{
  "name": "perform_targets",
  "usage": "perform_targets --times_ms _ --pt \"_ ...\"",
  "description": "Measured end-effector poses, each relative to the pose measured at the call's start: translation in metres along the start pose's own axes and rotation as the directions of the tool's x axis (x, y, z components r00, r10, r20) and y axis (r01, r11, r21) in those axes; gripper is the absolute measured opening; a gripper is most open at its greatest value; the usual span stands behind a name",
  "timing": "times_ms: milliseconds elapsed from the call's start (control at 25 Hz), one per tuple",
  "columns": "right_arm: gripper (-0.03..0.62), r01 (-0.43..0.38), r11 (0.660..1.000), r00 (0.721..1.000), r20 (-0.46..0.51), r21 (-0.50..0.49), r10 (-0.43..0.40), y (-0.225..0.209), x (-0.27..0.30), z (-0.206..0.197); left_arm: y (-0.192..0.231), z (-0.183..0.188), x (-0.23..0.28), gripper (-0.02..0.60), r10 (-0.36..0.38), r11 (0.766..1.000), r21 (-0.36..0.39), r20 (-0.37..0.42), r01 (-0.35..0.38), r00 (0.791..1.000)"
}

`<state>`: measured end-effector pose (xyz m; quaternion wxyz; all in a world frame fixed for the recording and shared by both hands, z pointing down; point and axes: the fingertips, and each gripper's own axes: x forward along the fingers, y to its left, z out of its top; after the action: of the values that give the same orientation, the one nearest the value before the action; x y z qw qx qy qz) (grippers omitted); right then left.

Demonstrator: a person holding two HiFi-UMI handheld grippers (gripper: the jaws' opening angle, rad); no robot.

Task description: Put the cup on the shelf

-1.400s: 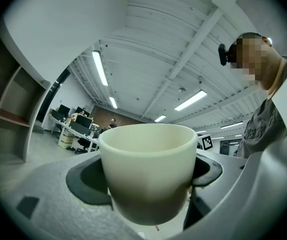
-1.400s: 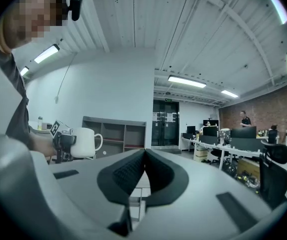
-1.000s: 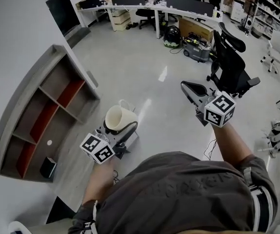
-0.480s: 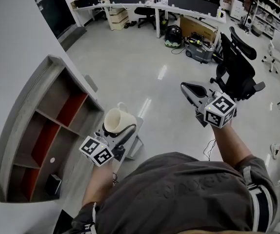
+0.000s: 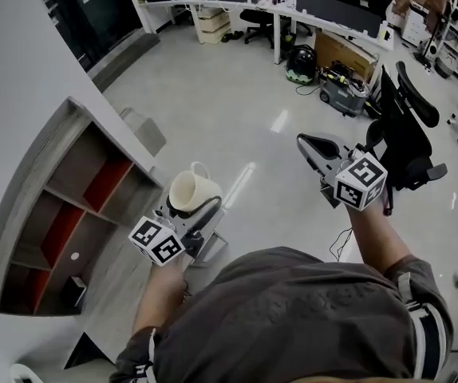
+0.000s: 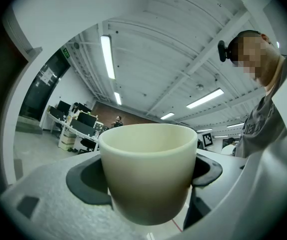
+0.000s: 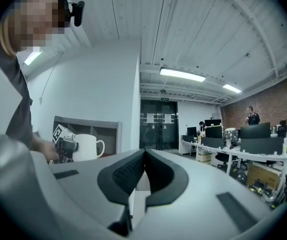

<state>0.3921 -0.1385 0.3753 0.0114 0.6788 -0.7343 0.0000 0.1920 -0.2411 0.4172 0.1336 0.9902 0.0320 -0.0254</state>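
A cream cup (image 5: 192,190) with a handle stands upright in my left gripper (image 5: 199,207), whose jaws are shut on its sides. The left gripper view fills with the cup (image 6: 148,169) between the dark pads. The grey shelf unit (image 5: 61,206) with red back panels stands against the white wall to my left, its open compartments facing the cup. My right gripper (image 5: 313,146) is held out to the right, jaws closed together with nothing in them. In the right gripper view the cup (image 7: 86,147) and the shelf (image 7: 86,126) appear at the left.
Smooth grey floor (image 5: 237,110) stretches ahead. Desks with monitors (image 5: 293,6) line the far side, a black office chair (image 5: 404,134) stands right, and boxes and gear (image 5: 341,78) sit under the desks. A dark glass door (image 7: 158,124) is beyond the wall corner.
The view has shifted as the person moves forward and turns; the shelf now sits closer beside the left gripper. The cup stays held, and the right gripper keeps its pose.
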Motion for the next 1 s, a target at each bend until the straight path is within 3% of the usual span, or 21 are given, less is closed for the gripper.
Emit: perform_targets --times_ms 320,760,1000 --pt "-0.008 -0.085 0.996 0.996 0.006 -0.014 0.085 -0.07 0.002 0.005 -0.005 0.003 0.07 0.436 0.087 0.996 -0.016 0.035 -0.086 0.996" --pt "-0.008 0.01 1.0 1.0 -0.007 0.017 -0.01 -0.085 0.019 -0.004 0.025 0.01 0.087 0.436 -0.001 1.0 0.016 -0.013 0.001 1.0" --pt "-0.008 0.022 1.0 1.0 -0.009 0.003 -0.022 -0.086 0.038 0.001 0.043 0.014 0.081 0.436 0.002 1.0 0.018 -0.004 -0.002 1.0"
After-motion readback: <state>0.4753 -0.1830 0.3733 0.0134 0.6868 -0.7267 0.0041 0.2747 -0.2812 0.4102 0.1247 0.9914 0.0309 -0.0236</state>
